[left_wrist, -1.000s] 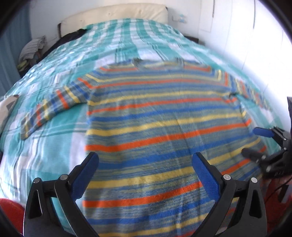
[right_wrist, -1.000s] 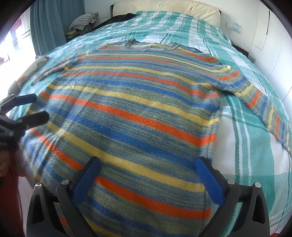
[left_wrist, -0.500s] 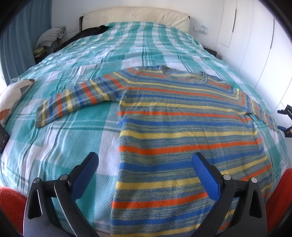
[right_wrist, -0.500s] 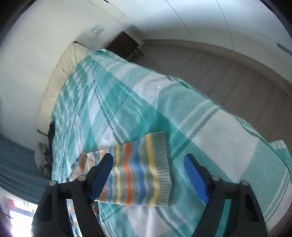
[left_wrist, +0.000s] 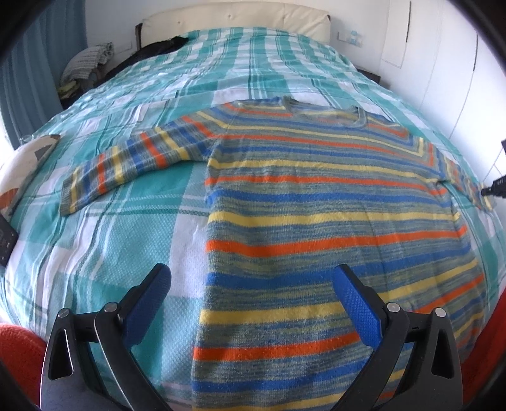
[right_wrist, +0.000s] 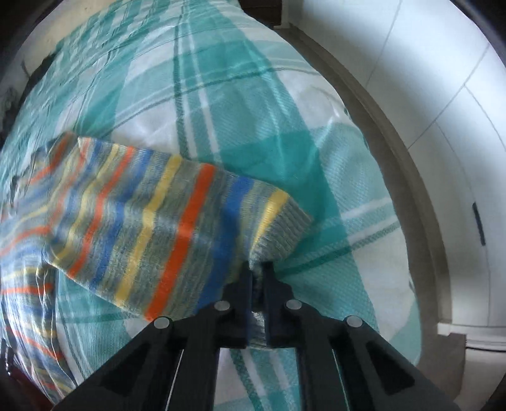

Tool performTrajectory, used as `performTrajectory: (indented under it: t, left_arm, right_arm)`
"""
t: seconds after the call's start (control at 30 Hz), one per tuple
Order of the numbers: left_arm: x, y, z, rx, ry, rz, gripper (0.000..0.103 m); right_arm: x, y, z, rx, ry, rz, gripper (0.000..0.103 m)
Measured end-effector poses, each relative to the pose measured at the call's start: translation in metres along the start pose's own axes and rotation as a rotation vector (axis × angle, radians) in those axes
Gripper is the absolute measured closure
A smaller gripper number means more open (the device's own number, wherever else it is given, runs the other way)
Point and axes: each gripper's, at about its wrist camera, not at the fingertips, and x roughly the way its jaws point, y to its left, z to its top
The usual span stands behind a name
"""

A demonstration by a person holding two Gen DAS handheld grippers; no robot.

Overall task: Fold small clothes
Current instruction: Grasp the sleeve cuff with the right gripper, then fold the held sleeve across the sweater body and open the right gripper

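Your striped sweater (left_wrist: 332, 202) is lying face up and spread flat on the bed's teal-and-white plaid bedspread (left_wrist: 132, 240), neckline toward the cream headboard (left_wrist: 234, 19) and hem toward you. Its left sleeve (left_wrist: 132, 164) is stretching out flat across the bedspread, cuff resting well away from the body of the garment.

Your left tongs (left_wrist: 251, 291) are hanging released above the hem area, the blue pads (left_wrist: 354, 303) standing wide apart and gripping nothing; the sweater's left edge is running between them.

Your right tongs (right_wrist: 257, 275) are clenching the right sleeve (right_wrist: 151, 227) at its grey ribbed cuff (right_wrist: 284, 227), the jaws pinched together on the corner of the knit. The sleeve is lifting off the bedspread in a raised fold there, and it looks blurred in the right wrist view. In the left wrist view, the tip of these tongs is showing at the far right edge, touching the end of that sleeve.

A dark garment (left_wrist: 151, 50) and a folded pile (left_wrist: 85, 61) are sitting near the headboard, and a patterned cushion (left_wrist: 22, 167) is lying at the bed's left edge.
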Motion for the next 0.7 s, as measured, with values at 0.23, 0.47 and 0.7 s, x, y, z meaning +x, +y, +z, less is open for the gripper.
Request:
performTrajectory:
  t: [0.23,0.47,0.7]
  left_arm:
    - [0.001,0.005,0.007,-0.015,-0.015,-0.015,0.001]
    - [0.003,0.011,0.004,-0.013,-0.003,0.014,0.001]
    - [0.007,0.023,0.007,-0.093,0.012,-0.024,0.001]
  right_arm:
    - [-0.112,0.145,0.040,-0.195,-0.246,0.178,0.098]
    - [-0.107,0.299,0.049,-0.294,-0.154,0.622,0.047]
    - [-0.069,0.291,0.032,-0.250,-0.094,0.690,0.033]
